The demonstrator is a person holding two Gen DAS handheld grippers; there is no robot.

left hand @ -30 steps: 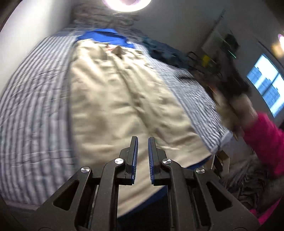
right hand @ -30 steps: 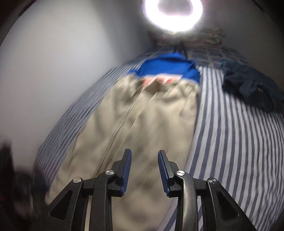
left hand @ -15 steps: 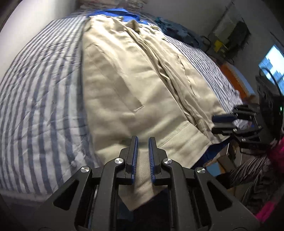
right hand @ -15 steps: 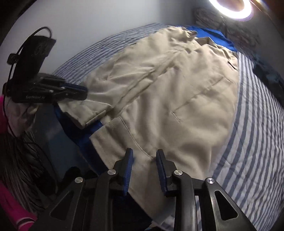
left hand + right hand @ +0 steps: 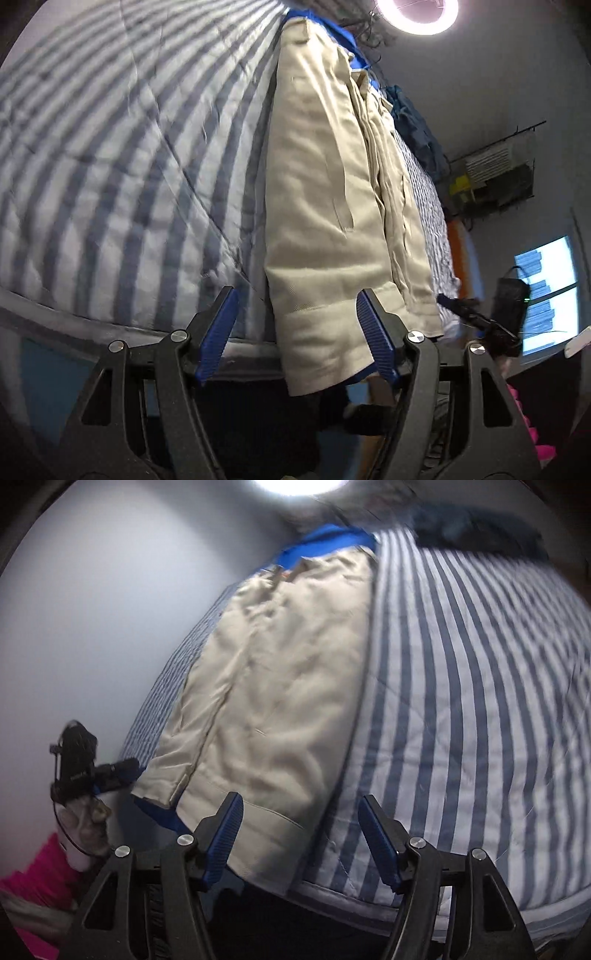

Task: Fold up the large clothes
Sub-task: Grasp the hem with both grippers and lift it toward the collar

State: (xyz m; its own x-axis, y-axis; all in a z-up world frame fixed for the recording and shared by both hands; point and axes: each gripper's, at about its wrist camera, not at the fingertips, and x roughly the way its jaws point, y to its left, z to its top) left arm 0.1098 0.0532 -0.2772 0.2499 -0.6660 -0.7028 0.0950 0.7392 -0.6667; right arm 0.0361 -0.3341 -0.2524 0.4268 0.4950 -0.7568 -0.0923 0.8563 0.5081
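Observation:
A large beige garment (image 5: 325,192) lies lengthwise on the striped bed (image 5: 110,155), and its hem hangs over the near edge. My left gripper (image 5: 295,295) is low at that edge, jaws opening, with the hem's left corner between the pads but not pinched. My right gripper (image 5: 300,799) is at the other corner of the beige garment (image 5: 280,686), jaws opening, fabric under its left finger and striped bedding under the right. Each gripper also shows in the other's view: the right gripper (image 5: 476,317) and the left gripper (image 5: 118,770).
A blue garment (image 5: 325,539) lies under the beige one at the far end. Dark teal clothes (image 5: 417,129) are heaped on the bed's far right. A ring light (image 5: 417,14) glares above. A pink sleeve (image 5: 33,871) and a bright window (image 5: 546,295) are at the sides.
Both grippers sank toward the bed's near edge at the garment's hem. Their jaws went from nearly shut to wide apart. Both views rolled.

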